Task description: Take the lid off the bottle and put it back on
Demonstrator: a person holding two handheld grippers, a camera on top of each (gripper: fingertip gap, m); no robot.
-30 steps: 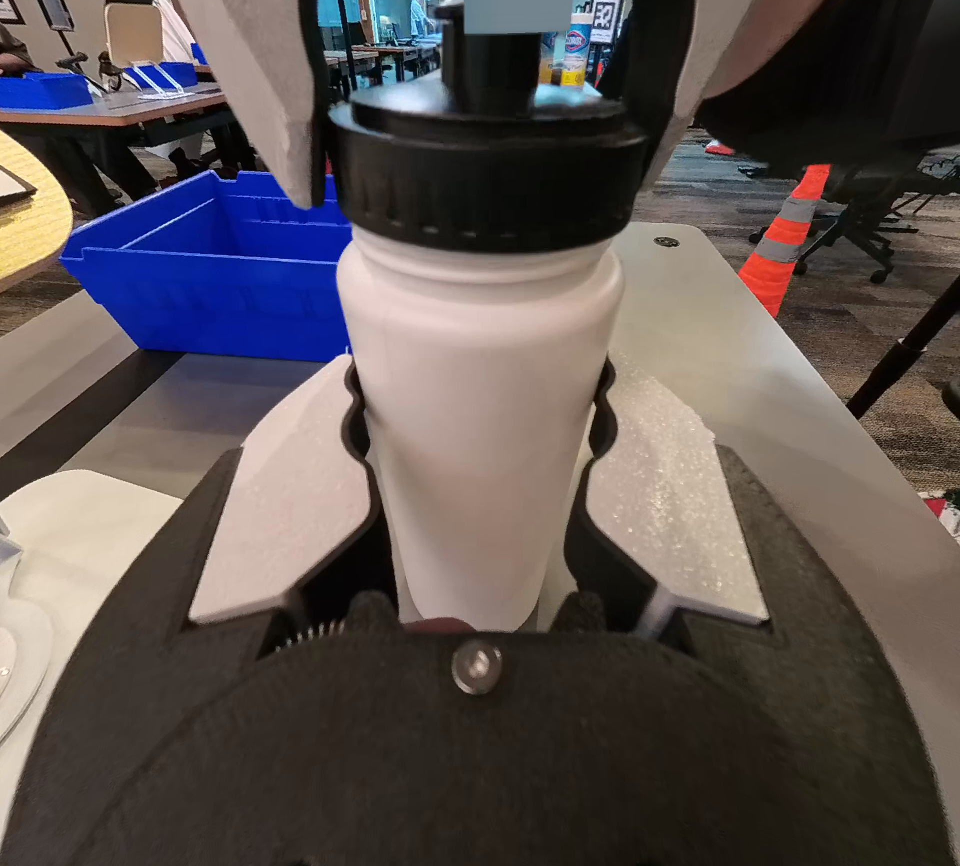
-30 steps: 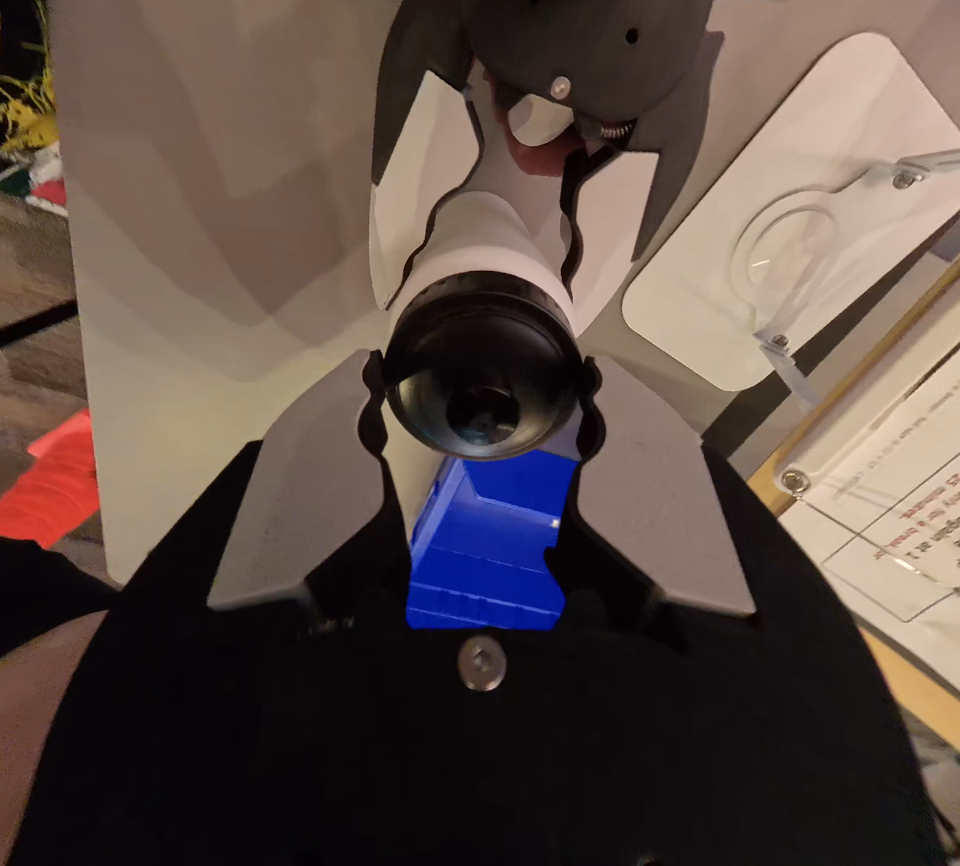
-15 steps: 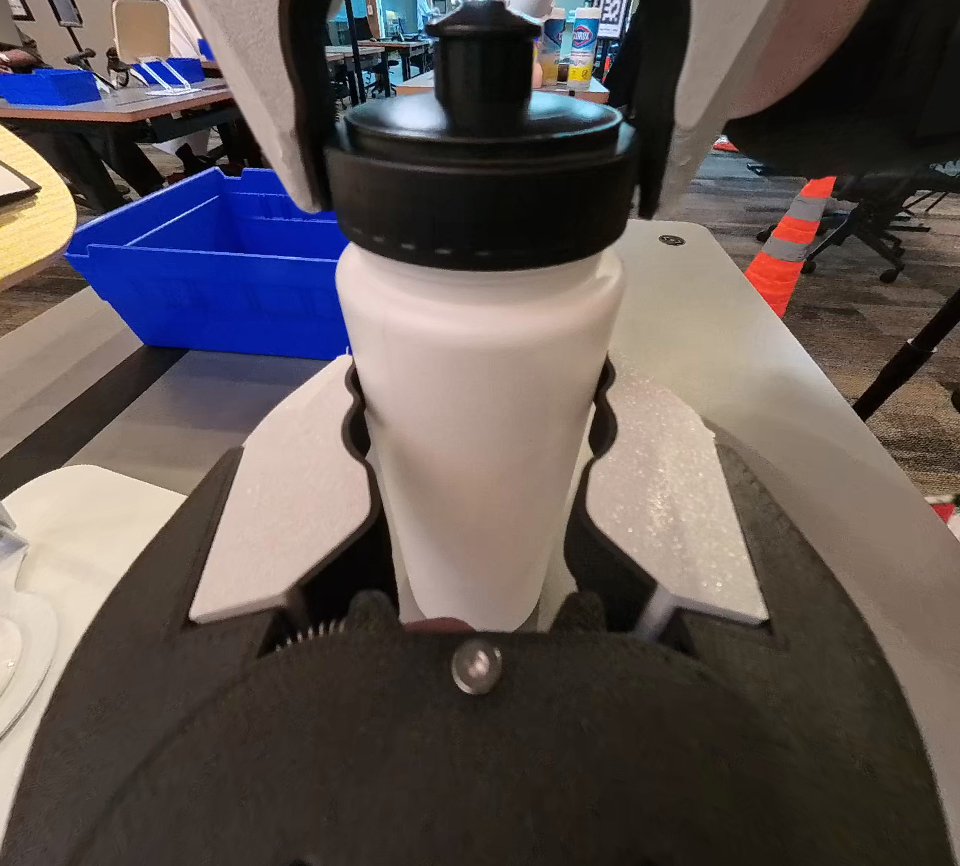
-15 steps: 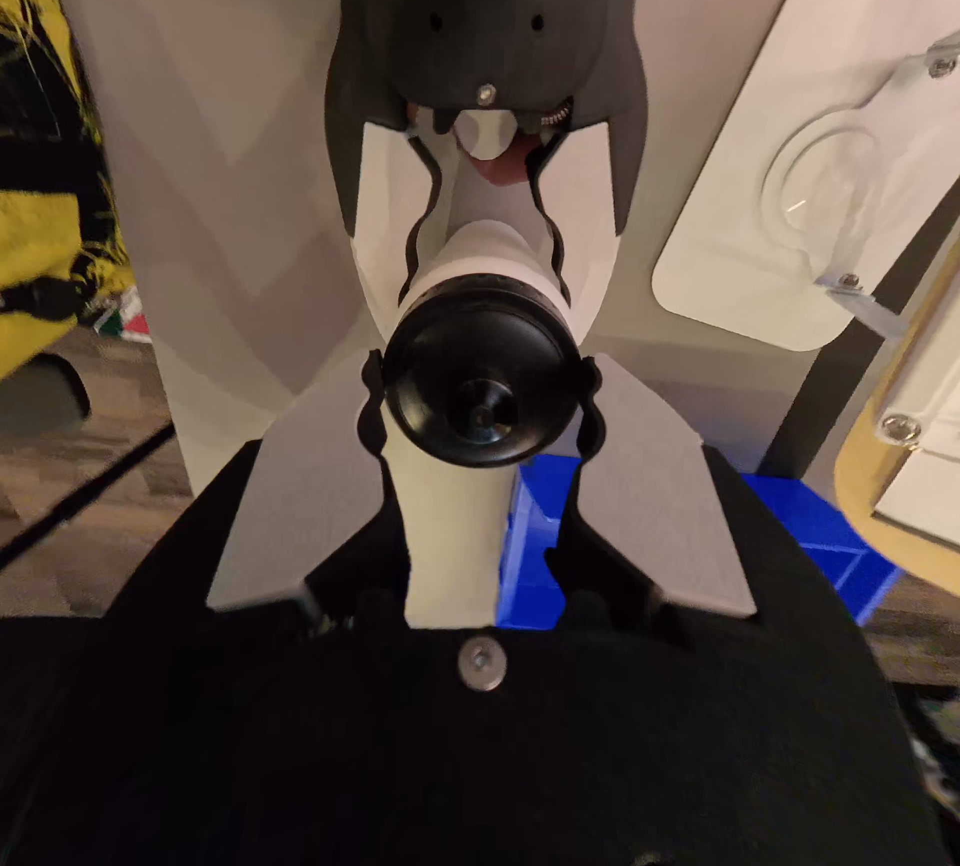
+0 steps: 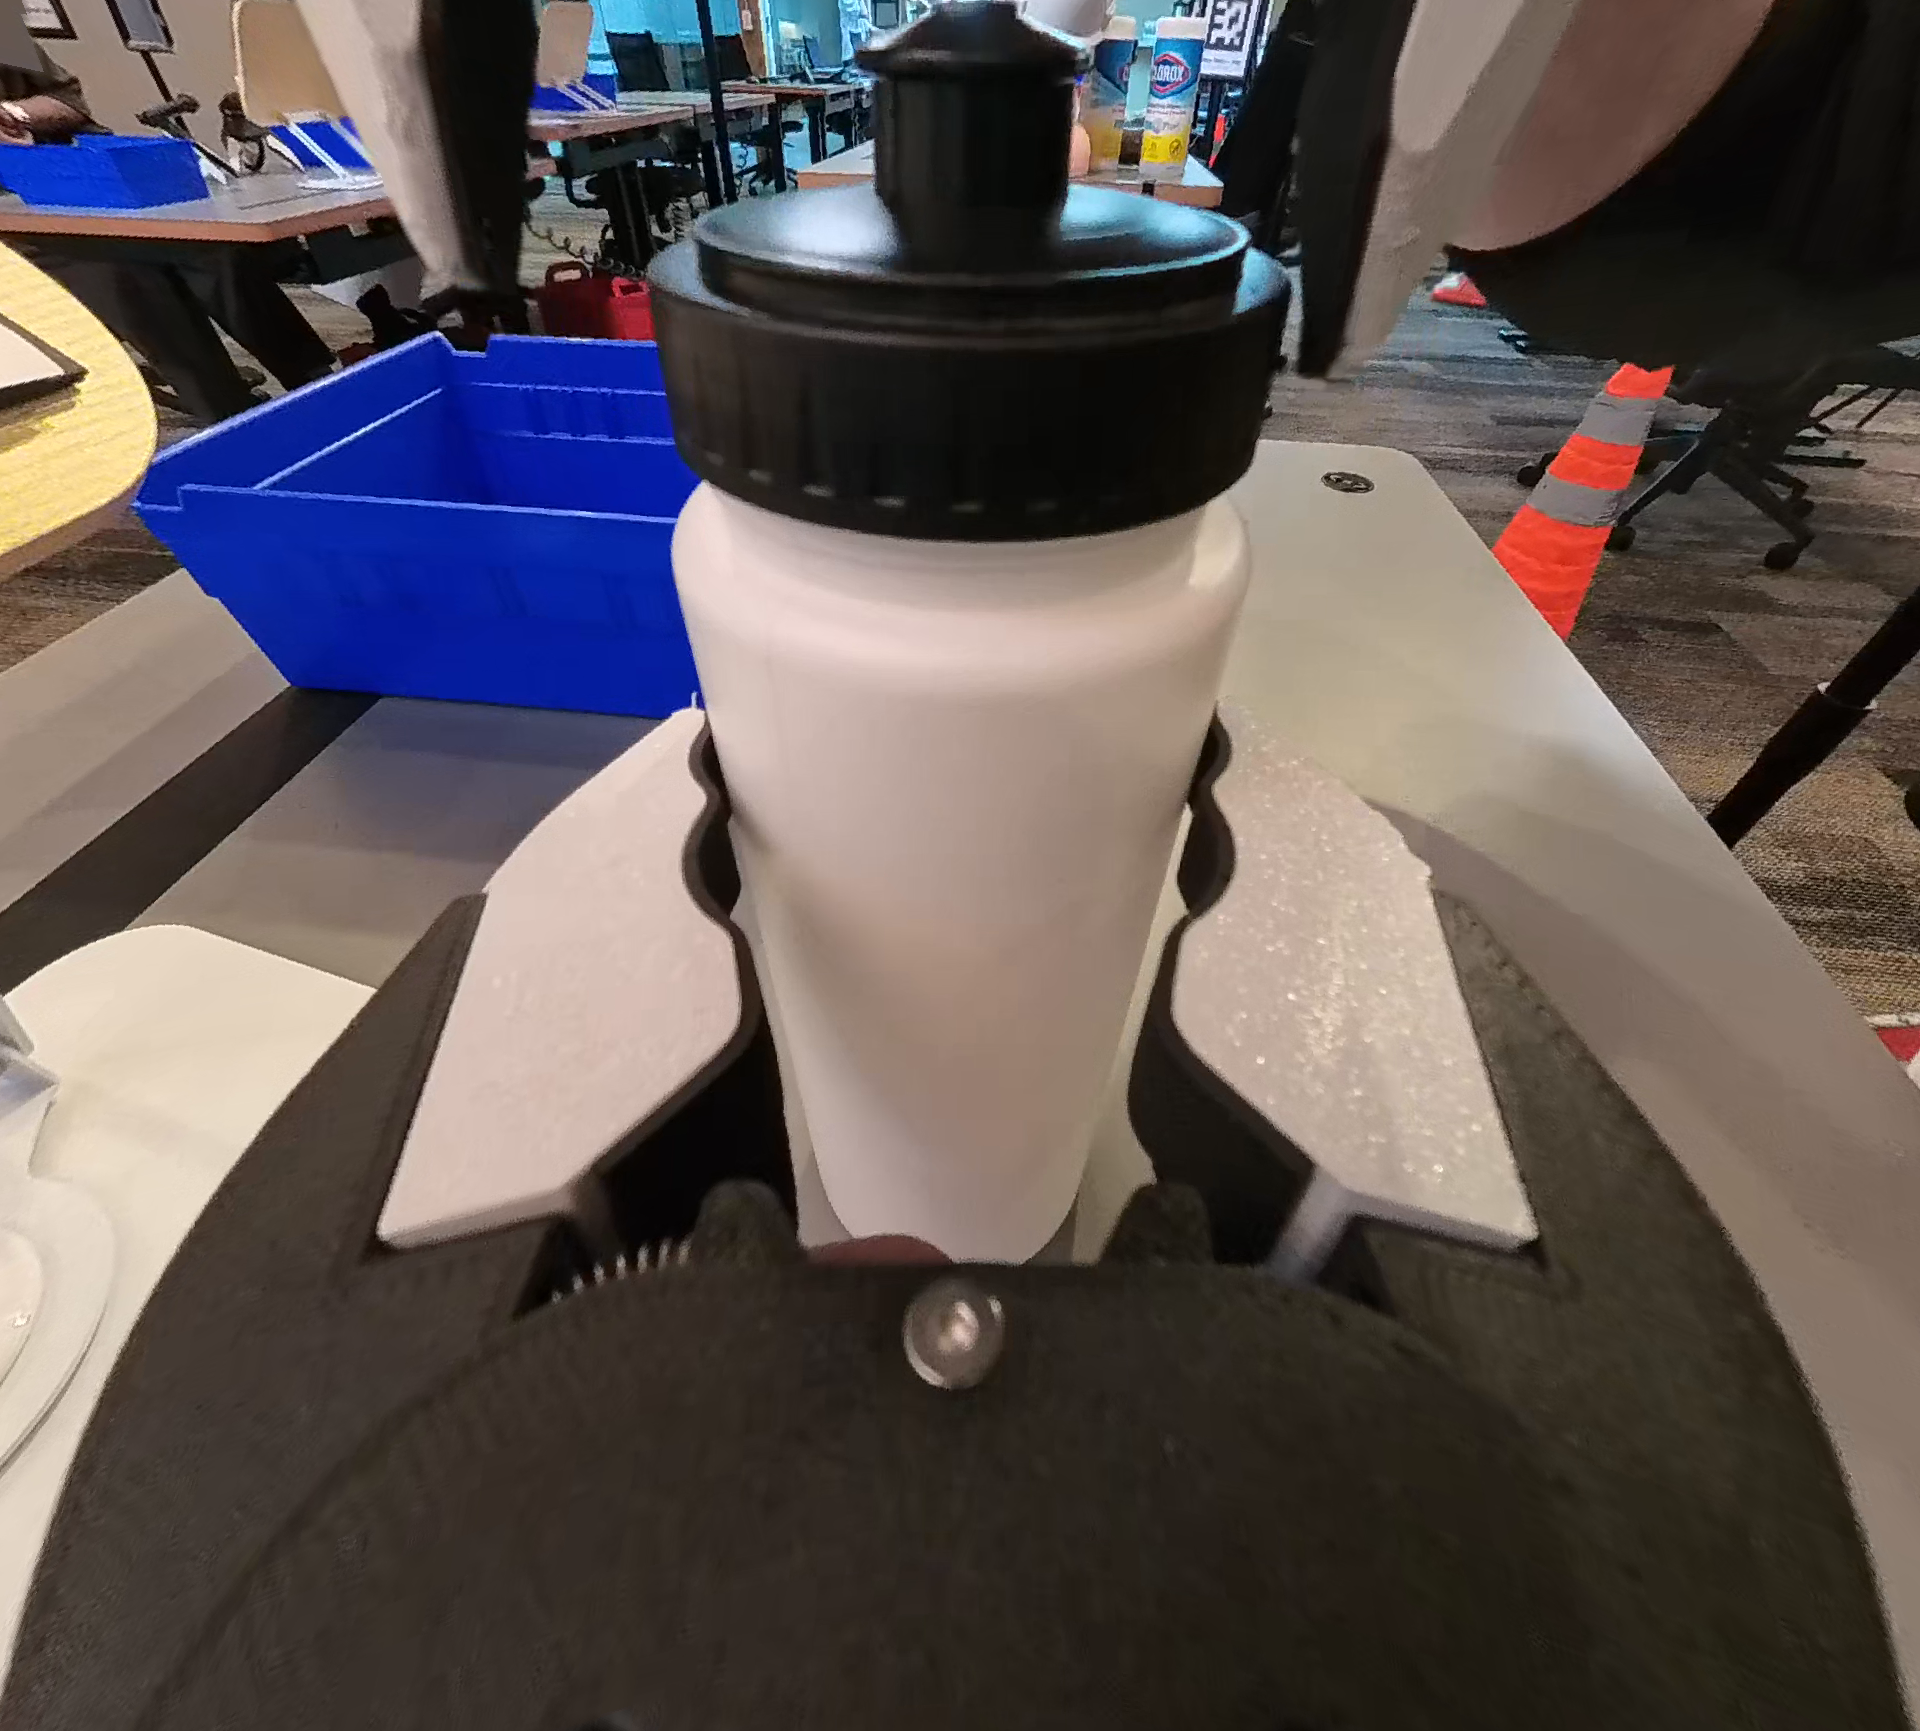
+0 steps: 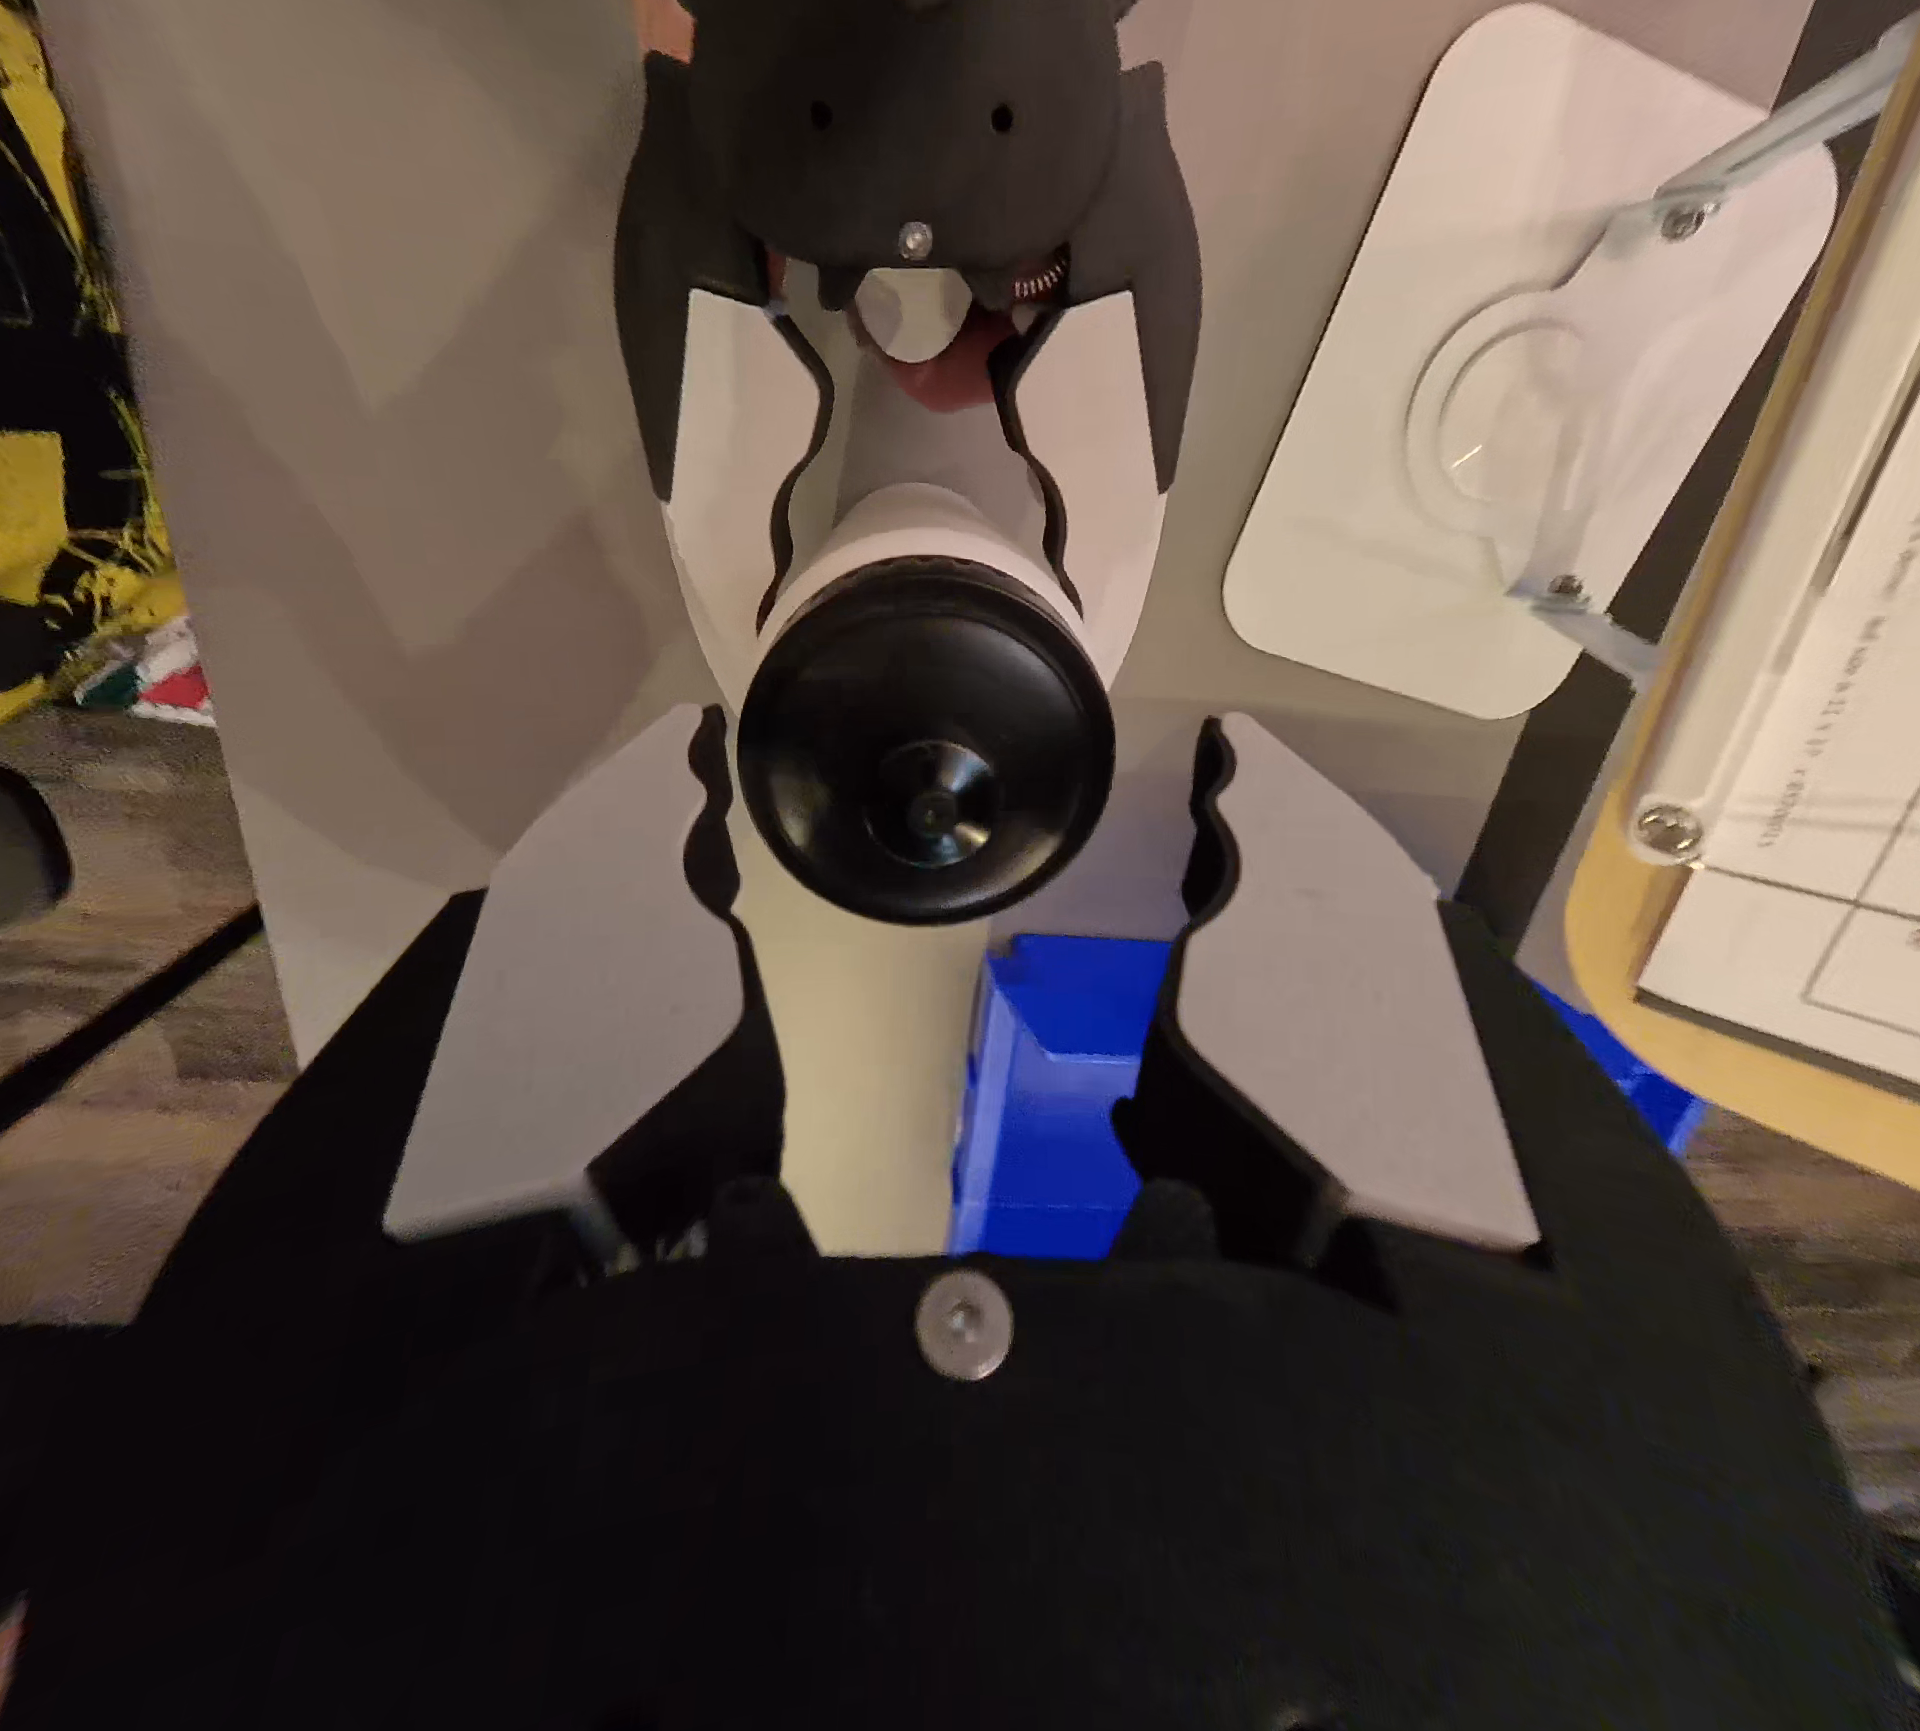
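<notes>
A white bottle (image 5: 961, 642) with a black spout lid (image 5: 966, 372) stands upright between my left gripper's (image 5: 958, 777) pads, which press on its body from both sides. The lid sits on the bottle. My right gripper (image 6: 961, 746) is above it, pointing down at the lid (image 6: 925, 736), and is open. Its left pad is close to the lid's rim and its right pad stands clearly apart. In the left wrist view its fingers (image 5: 457, 123) hang on either side of the lid without touching it. The left gripper also shows in the right wrist view (image 6: 923, 580), shut on the bottle.
A blue bin (image 5: 416, 538) stands on the white table (image 5: 1455, 746) behind and left of the bottle. A white pad with a clear stand (image 6: 1507, 382) and a wooden board with paper (image 6: 1766, 746) lie nearby. An orange cone (image 5: 1590, 497) stands on the floor.
My right gripper was shut on the black lid and has now opened and drawn back from it. The lid stays on the bottle. My left gripper keeps its hold.
</notes>
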